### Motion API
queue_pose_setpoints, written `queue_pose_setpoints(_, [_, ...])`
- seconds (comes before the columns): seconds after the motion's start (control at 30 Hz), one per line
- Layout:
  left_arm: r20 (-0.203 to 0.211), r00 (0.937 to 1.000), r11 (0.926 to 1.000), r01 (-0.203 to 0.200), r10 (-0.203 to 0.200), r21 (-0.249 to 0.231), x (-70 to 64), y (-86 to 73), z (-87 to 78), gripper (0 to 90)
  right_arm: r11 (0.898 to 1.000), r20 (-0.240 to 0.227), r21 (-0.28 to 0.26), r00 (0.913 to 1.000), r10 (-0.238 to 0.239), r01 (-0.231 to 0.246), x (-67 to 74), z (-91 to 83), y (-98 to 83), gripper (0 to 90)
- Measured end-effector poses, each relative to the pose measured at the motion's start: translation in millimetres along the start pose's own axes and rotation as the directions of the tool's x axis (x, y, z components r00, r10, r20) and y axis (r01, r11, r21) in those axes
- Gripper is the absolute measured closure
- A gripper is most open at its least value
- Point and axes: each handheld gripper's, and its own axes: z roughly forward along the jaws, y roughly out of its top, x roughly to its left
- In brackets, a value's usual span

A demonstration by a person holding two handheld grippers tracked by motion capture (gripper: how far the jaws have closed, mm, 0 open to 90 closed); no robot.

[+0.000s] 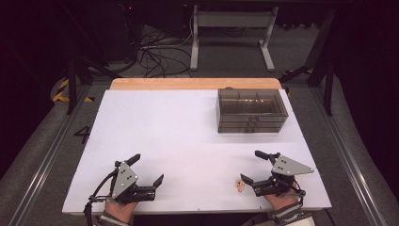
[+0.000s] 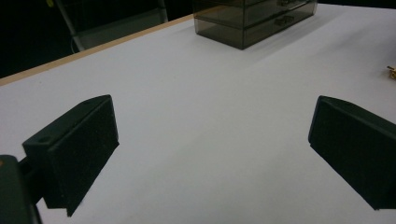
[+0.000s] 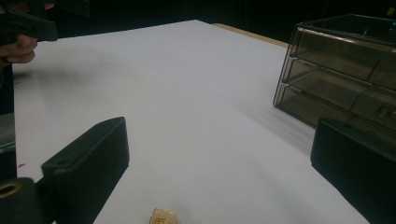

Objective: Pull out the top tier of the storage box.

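A smoked, see-through drawer box (image 1: 251, 110) stands at the back right of the white table top (image 1: 188, 132). A small golden object (image 1: 241, 185) lies near the front edge, just beside the lower jaw of my right gripper (image 1: 251, 166). That gripper is open, with nothing between its fingers. In the right gripper view the golden object (image 3: 163, 217) lies low between the wide-apart jaws, and the drawer box (image 3: 345, 70) stands at the right. My left gripper (image 1: 148, 168) rests open at the front left, holding nothing. The left gripper view has the box (image 2: 254, 18) far off.
A wooden strip (image 1: 195, 84) edges the table's far side. Beyond it stand a metal table frame (image 1: 230, 28) and loose cables (image 1: 157, 52) on the floor. The person's other hand (image 3: 18, 46) appears at the top left of the right gripper view.
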Motion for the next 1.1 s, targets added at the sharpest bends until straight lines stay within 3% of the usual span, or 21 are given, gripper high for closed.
queue_pose_setpoints(0.5, [-0.007, 0.9996, 0.9996, -0.026, 0.026, 0.01, -2.1, 1.1, 2.1, 2.2, 1.0, 0.008, 0.005, 0.9999, 0.015, -0.015, -1.3, -0.4, -0.9, 5.7])
queue_pose_setpoints(0.73, [-0.003, 0.9998, 0.9998, -0.019, 0.019, 0.002, -1.9, 1.2, 1.3, 2.2, 1.0, 0.007, 0.01, 1.0, 0.002, -0.002, 0.5, 0.5, 0.6, 6.2])
queue_pose_setpoints(1.1, [0.001, 0.9998, 0.9998, -0.021, 0.021, 0.0, -2.1, 1.4, 0.6, 2.2, 0.999, 0.014, 0.024, 0.9996, 0.023, -0.024, -3.4, 7.1, 4.9, 6.4])
